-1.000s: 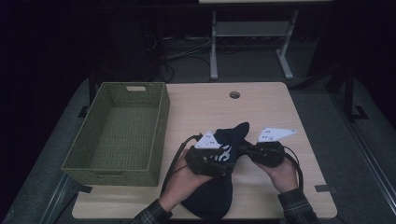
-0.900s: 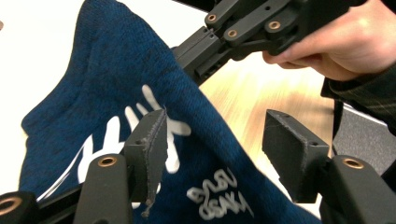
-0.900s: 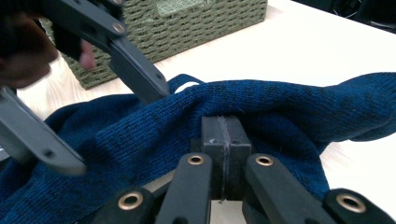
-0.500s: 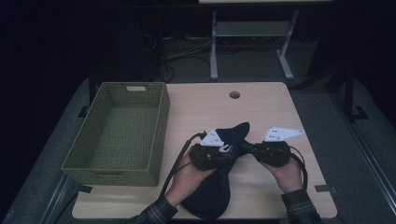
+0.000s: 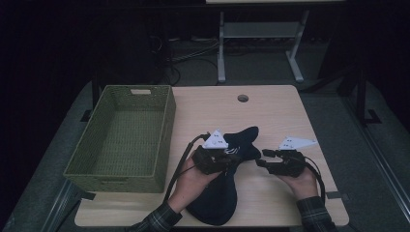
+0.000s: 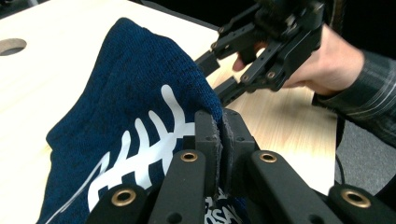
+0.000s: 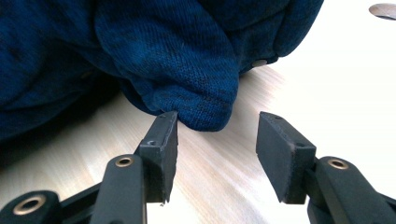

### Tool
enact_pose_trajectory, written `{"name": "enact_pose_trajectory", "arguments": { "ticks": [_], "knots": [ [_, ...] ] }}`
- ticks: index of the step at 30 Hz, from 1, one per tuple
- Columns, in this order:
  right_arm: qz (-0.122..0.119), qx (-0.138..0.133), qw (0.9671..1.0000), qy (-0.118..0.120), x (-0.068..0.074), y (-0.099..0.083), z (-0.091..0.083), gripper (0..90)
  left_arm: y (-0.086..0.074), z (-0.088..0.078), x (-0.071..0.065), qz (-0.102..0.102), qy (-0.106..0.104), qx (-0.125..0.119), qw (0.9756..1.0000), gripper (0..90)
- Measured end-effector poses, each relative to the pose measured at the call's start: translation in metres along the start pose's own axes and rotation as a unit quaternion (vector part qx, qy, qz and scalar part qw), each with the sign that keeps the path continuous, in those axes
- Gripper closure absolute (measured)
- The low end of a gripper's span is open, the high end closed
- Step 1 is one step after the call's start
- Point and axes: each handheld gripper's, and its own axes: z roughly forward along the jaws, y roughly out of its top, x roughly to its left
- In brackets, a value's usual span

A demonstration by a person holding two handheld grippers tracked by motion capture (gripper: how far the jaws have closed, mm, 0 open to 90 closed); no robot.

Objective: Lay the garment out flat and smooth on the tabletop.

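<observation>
A navy knit garment (image 5: 218, 198) with a white fishbone print lies bunched on the wooden table (image 5: 280, 116). My left gripper (image 5: 235, 158) is shut on a raised fold of it; in the left gripper view the pads (image 6: 207, 130) pinch the knit (image 6: 130, 93) tight. My right gripper (image 5: 259, 162) sits just right of the garment, low over the table. Its jaws have just been opening, and a rounded fold of the garment (image 7: 187, 70) hangs just ahead of the right gripper (image 7: 217, 135), brushing the left pad (image 7: 167, 135), unpressed.
An empty green woven basket (image 5: 167, 130) stands at the table's left side. A round cable hole (image 5: 242, 98) sits near the table's far edge. A metal stand (image 5: 222, 53) and cables are on the dark floor beyond.
The left jaws closed on the garment's fold. The right jaws opened off the garment, and the right hand drew away to the right and sank toward the table.
</observation>
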Motion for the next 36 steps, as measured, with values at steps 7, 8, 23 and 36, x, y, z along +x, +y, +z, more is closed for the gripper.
{"name": "enact_pose_trajectory", "arguments": {
  "ticks": [7,8,23,36],
  "knots": [
    [-0.009,0.024,0.9996,0.008,0.003,-0.003,0.011,49.0,0.004,-0.006,0.002,0.001,0.0,-0.012,0.9999,86.6],
    [-0.009,0.028,0.9995,0.009,0.004,-0.004,0.014,49.3,0.006,-0.007,0.001,0.001,-0.001,-0.015,0.9999,86.6],
    [0.005,0.035,0.998,0.052,0.014,-0.009,0.034,47.9,0.012,-0.014,0.001,0.005,0.0,-0.032,0.9995,86.6],
    [0.018,0.024,0.998,0.055,0.007,-0.009,0.034,88.1,0.013,-0.023,0.004,0.001,0.004,-0.044,0.999,86.6]
  ]
}}
